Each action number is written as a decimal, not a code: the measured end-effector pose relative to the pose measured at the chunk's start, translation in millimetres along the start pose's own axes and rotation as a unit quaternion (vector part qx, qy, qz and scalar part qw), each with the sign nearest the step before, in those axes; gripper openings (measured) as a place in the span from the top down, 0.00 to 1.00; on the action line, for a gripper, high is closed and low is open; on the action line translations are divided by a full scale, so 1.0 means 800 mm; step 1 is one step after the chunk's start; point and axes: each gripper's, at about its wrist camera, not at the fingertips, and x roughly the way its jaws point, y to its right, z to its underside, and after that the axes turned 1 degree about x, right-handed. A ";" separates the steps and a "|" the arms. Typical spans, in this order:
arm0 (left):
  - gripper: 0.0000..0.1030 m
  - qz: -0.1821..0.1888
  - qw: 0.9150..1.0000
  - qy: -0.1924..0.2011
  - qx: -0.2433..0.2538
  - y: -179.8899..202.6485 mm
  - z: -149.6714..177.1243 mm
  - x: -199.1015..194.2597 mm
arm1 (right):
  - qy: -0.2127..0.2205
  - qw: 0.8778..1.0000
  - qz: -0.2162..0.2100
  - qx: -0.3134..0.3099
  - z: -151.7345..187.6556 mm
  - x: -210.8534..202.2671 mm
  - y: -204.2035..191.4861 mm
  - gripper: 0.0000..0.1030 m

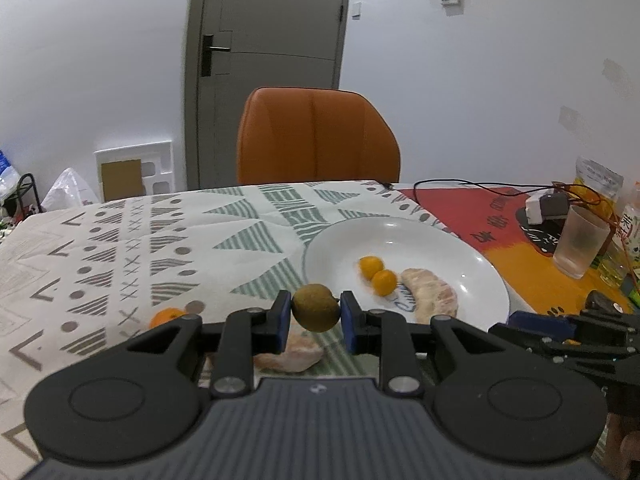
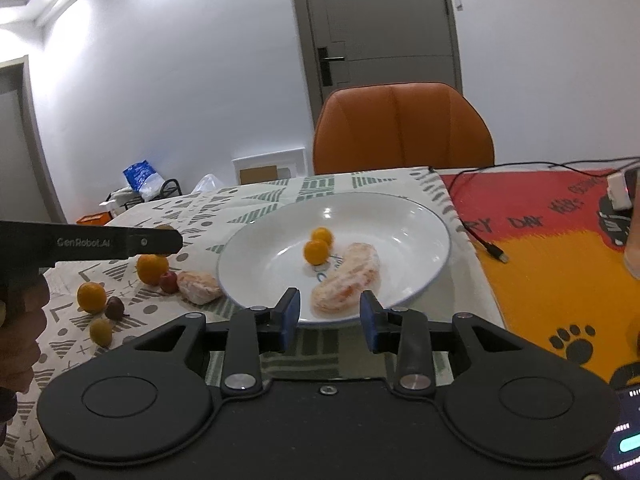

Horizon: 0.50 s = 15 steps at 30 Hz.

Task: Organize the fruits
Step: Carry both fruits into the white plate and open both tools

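My left gripper (image 1: 316, 314) is shut on a small green-brown fruit (image 1: 316, 307) and holds it above the tablecloth, just left of the white plate (image 1: 472, 260). The plate holds two small orange fruits (image 1: 378, 274) and a peeled pomelo segment (image 1: 430, 294). In the right wrist view my right gripper (image 2: 330, 314) is open and empty over the near rim of the plate (image 2: 420, 220), just in front of the segment (image 2: 346, 276). Left of the plate lie another segment (image 2: 198, 288), two orange fruits (image 2: 152, 268), two dark red fruits (image 2: 169, 282) and a green one (image 2: 101, 331).
An orange chair (image 1: 318, 136) stands behind the table. At the right are a frosted cup (image 1: 580, 240), a charger with cables (image 1: 546, 204) and packets (image 1: 598, 178). A USB cable end (image 2: 496, 250) lies on the red and orange mat (image 2: 560, 264).
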 end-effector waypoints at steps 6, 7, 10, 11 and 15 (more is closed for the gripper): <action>0.76 0.012 1.000 -0.003 0.014 0.022 -0.008 0.013 | 0.005 1.000 0.004 0.021 0.003 -0.003 0.017 0.62; 0.76 0.014 1.000 -0.003 0.016 0.026 -0.009 0.015 | 0.007 1.000 0.004 0.023 0.003 -0.004 0.020 0.61; 0.76 0.019 1.000 -0.004 0.020 0.034 -0.011 0.021 | 0.012 1.000 0.005 0.027 0.003 -0.007 0.025 0.56; 0.76 0.021 1.000 -0.005 0.022 0.036 -0.012 0.023 | 0.013 0.999 0.005 0.028 0.003 -0.008 0.027 0.55; 0.75 0.024 0.999 -0.007 0.026 0.043 -0.014 0.026 | 0.013 0.999 0.005 0.040 0.006 -0.010 0.034 0.52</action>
